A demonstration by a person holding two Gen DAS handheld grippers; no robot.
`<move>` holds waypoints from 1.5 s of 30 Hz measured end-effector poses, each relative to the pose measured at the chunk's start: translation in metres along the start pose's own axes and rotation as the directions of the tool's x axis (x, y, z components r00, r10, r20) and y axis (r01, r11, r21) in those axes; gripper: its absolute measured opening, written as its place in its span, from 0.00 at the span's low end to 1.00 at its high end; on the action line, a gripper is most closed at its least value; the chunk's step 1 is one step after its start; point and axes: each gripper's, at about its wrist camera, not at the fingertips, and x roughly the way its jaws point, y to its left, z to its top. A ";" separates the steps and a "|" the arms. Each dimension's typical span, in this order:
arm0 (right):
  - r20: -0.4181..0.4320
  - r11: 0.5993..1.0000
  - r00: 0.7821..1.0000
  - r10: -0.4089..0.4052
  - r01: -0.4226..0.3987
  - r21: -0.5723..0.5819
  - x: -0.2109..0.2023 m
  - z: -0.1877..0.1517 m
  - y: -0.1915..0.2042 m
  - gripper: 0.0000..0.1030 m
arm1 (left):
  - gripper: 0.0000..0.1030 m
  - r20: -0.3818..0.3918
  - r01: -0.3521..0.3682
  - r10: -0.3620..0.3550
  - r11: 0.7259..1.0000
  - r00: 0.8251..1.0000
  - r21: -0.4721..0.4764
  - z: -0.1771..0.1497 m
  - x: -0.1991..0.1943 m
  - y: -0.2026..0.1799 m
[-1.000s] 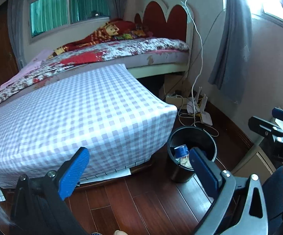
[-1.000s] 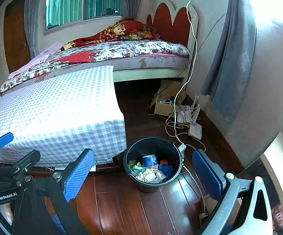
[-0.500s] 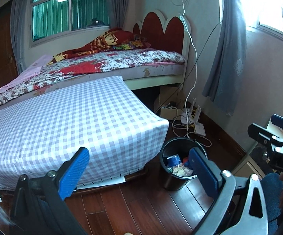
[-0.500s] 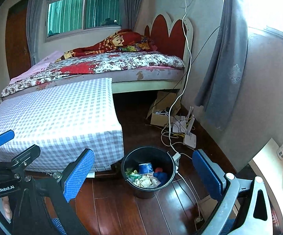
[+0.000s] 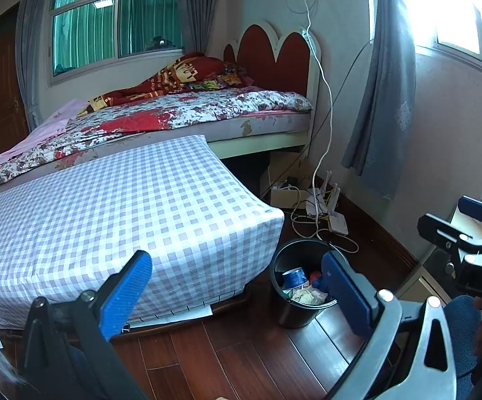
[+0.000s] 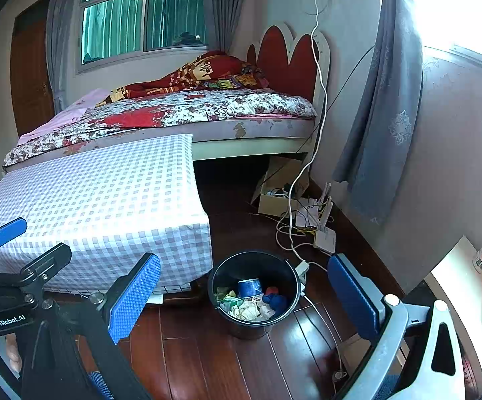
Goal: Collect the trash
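A black trash bin (image 6: 222, 275) stands on the wooden floor beside the checked mattress; it also shows in the left wrist view (image 5: 275, 266). It holds crumpled paper (image 6: 249, 310), a blue cup (image 6: 250, 287) and other scraps. My left gripper (image 5: 237, 288) is open and empty, held above the floor to the bin's left. My right gripper (image 6: 242, 295) is open and empty, with the bin between its fingers in view. Each gripper shows at the edge of the other's view.
A checked mattress (image 5: 114, 206) lies low on the left, with a flowered bed (image 5: 191, 113) behind it. Cables, a router (image 6: 325, 238) and a cardboard box (image 6: 275, 200) lie by the wall. A white desk (image 6: 457, 270) with bottles stands at the right.
Both grippers have pulled back and risen from the bin, which now looks smaller and lower in both views. Both stay open and empty.
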 end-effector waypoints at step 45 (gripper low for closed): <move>0.004 1.000 1.000 -0.001 0.001 0.002 -0.005 -0.004 0.002 0.99 | 0.99 -0.009 0.010 -0.010 1.000 1.000 -0.007 0.000 -0.003 -0.006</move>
